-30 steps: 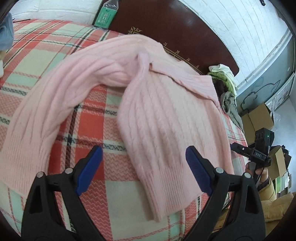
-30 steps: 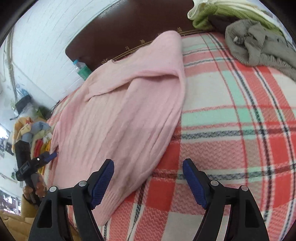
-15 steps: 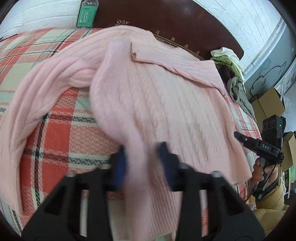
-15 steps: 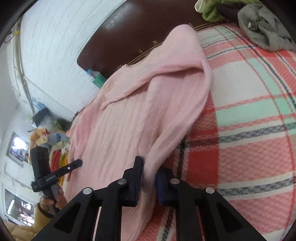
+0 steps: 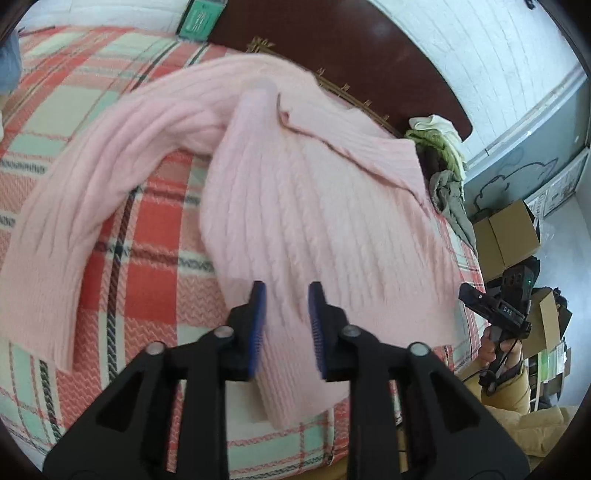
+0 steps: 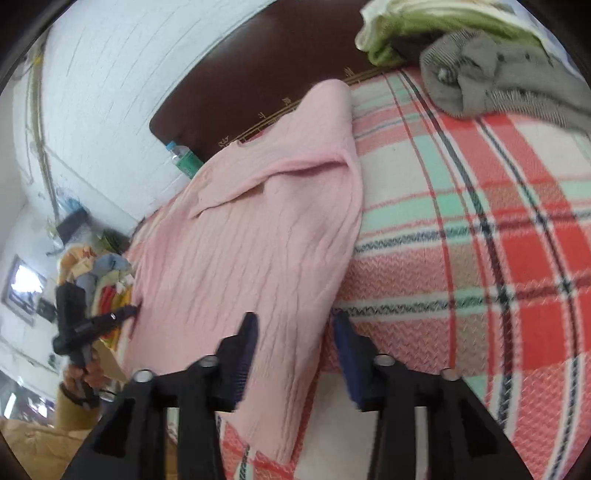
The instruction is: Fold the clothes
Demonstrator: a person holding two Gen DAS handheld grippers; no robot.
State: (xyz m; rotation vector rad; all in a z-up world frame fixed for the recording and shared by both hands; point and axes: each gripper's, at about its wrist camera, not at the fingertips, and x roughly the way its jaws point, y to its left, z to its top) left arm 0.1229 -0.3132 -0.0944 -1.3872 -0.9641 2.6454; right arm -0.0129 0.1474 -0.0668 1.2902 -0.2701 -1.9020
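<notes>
A pink cable-knit sweater [image 5: 314, 206] lies on the plaid bed cover [image 5: 155, 273], one sleeve [image 5: 85, 184] stretched out to the left. My left gripper [image 5: 286, 314] stands over its lower left hem with the jaws partly open, the knit between the pads. In the right wrist view the sweater [image 6: 251, 229] lies left of centre. My right gripper [image 6: 295, 343] is open around its lower right hem edge. Each gripper shows small in the other's view: the right one [image 5: 498, 314], the left one [image 6: 88, 325].
A dark wooden headboard [image 5: 332, 48] runs along the back, with a green-labelled bottle [image 5: 201, 18] by it. Green, white and grey clothes [image 6: 480, 66] are piled at the bed's far right. Cardboard boxes [image 5: 506, 232] stand beside the bed. More clothes [image 6: 107, 280] lie at the left.
Both grippers closed onto the sweater's hem half a second ago. Both now stand wider apart, the right one more so. The sweater's lower edge has shifted slightly.
</notes>
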